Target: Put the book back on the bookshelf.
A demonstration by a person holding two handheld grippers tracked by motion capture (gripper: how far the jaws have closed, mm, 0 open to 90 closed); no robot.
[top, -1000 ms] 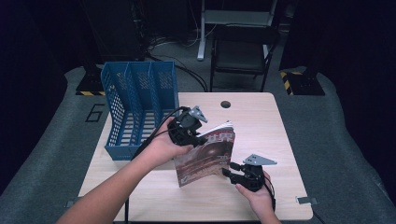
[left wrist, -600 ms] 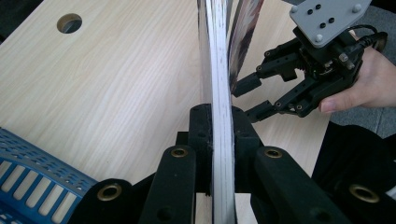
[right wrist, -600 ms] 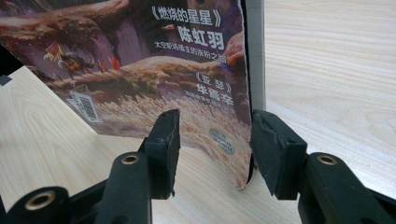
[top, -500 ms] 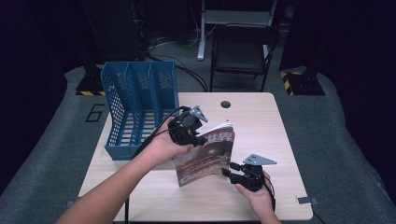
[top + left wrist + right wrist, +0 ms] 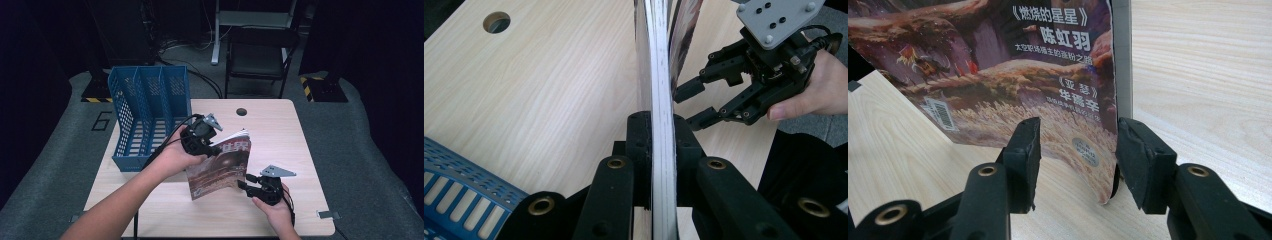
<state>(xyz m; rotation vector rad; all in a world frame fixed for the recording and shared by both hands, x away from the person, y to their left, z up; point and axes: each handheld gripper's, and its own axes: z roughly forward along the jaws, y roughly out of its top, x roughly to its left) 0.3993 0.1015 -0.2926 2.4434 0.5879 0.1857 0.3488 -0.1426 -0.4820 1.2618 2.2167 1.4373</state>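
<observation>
Blue file rack [image 5: 150, 117] at the far left of the bench [image 5: 295, 145], three upright slots, open tops, perforated walls; a corner of it also at the bottom left of the left gripper view [image 5: 459, 185]. Just right of the rack, left claw [image 5: 212, 149] clenched on the magazine [image 5: 222, 167], pads pressed flat against both faces of the page block, seen edge-on in the left gripper view [image 5: 659, 100]. Magazine held up off the bench, tilted, top edge toward the far side, lower corner close to the wood; brownish cover with Chinese lettering, barcode near the lower left in the right gripper view [image 5: 1013, 75]. Round cable hole [image 5: 242, 111] in the bench beyond the magazine, well apart from it. Further right, right claw [image 5: 243, 184] released, jaws standing apart at the magazine's lower right corner, one either side of the cover's edge, the right pad close to touching it though contact cannot be told, the left well clear of the cover [image 5: 1075, 150]. Same claw also in the left gripper view, beyond the page block [image 5: 691, 107], grey three-cornered plate on top. Bare wood to the right of it. Off the bench: dark chair [image 5: 260, 55] behind the far edge, cables on the grey floor [image 5: 370, 165], yellow-and-black striped feet at both sides.
</observation>
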